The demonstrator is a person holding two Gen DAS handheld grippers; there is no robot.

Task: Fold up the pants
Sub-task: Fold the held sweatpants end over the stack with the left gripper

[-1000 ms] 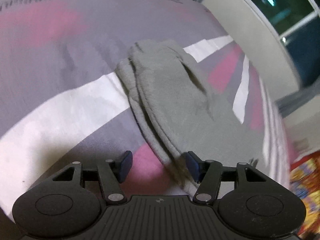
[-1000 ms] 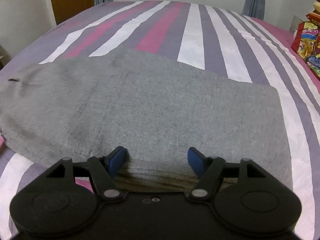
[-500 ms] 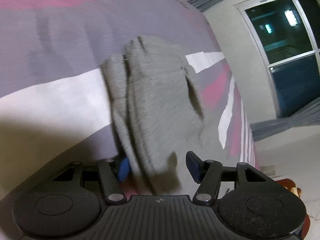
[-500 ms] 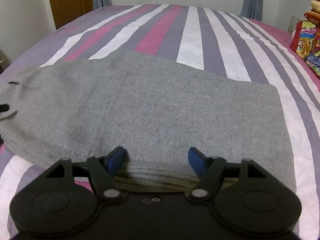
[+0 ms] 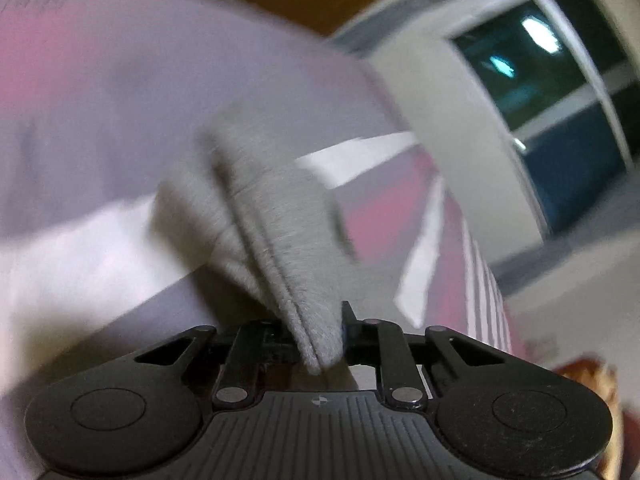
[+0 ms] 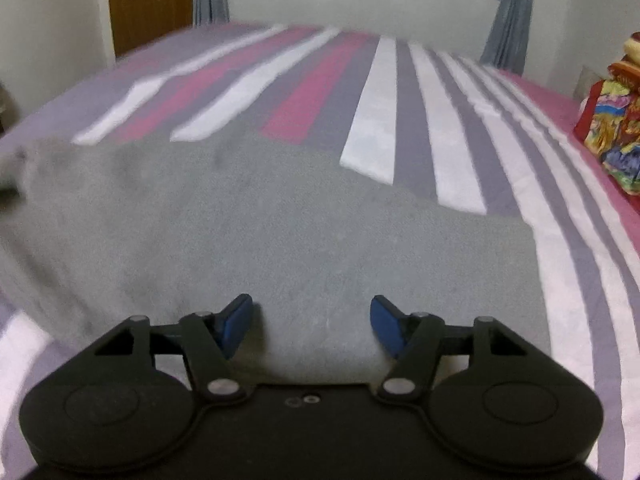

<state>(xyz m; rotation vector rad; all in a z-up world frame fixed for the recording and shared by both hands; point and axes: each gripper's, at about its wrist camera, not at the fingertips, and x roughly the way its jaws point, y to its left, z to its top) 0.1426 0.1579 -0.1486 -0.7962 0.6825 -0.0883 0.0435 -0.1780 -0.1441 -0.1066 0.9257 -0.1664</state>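
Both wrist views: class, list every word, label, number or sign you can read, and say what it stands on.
None can be read.
Bedsheet: dark print at the top left edge, too blurred to read.
Left gripper: a small round mark on the body, no lettering.

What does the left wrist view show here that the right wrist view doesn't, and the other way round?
Left wrist only: the left gripper, its jaws just closed on a layered edge of the grey pants, and a dark window. Right wrist only: the right gripper open over the flat pants, a wooden door, a colourful bundle. Both: the pants on the striped bedsheet.
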